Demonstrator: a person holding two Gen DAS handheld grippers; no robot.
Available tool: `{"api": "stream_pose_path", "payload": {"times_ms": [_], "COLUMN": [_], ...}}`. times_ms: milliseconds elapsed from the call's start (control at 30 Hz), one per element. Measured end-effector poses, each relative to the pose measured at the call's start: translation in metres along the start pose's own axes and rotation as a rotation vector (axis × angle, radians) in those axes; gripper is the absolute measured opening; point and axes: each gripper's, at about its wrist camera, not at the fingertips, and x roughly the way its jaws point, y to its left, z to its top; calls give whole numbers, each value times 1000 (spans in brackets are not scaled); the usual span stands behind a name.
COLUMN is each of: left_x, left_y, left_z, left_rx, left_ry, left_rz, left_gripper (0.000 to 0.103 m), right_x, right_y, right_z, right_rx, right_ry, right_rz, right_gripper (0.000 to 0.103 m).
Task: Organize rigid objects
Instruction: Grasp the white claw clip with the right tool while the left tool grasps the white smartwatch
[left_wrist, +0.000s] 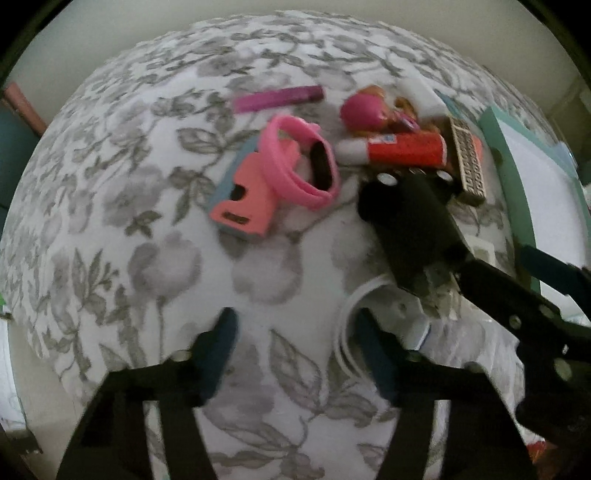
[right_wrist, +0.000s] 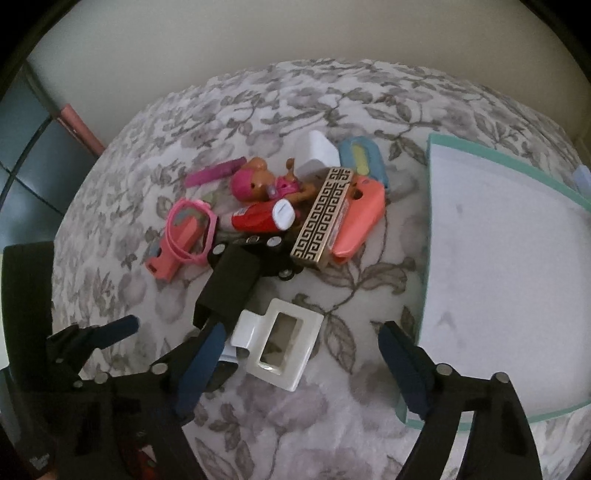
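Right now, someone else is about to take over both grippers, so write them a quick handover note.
Left gripper: open, holding nothing, low over the floral cloth.
Right gripper: open, holding nothing, with the white clip lying on the cloth between its fingers.
The rest is heaped in a pile: doll, red tube, patterned box, black toy car, pink band, purple stick.
The green-rimmed tray sits on the right and looks bare.
Done: nothing in the tray yet. Left: move every item, probably the clip first.
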Motion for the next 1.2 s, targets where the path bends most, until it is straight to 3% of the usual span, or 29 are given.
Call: {"api": "stream_pose_path", "payload": {"times_ms": [200, 333, 533, 833, 1200], "left_x": [3, 1, -1, 0, -10], "left_y": [-21, -40, -59, -55, -46], "left_z": [0, 4, 7, 5, 1], "left_rx": [54, 94, 118, 118, 101], "left_ry": [-8, -17, -28, -31, -31], "left_rz": [-16, -6, 6, 4, -11], "left_gripper": [37, 29, 26, 21, 9], "right_x": [6, 11, 20, 21, 12], "right_y": [2, 6, 10, 9, -8], "right_z": [0, 0, 1, 0, -8], "right_rx": [1, -11, -17, -13, 58], "right_ry": [31, 43, 64, 62, 68], "right_rz": [37, 52, 56, 58, 67], "right_gripper": [70, 62, 59, 58, 58]}}
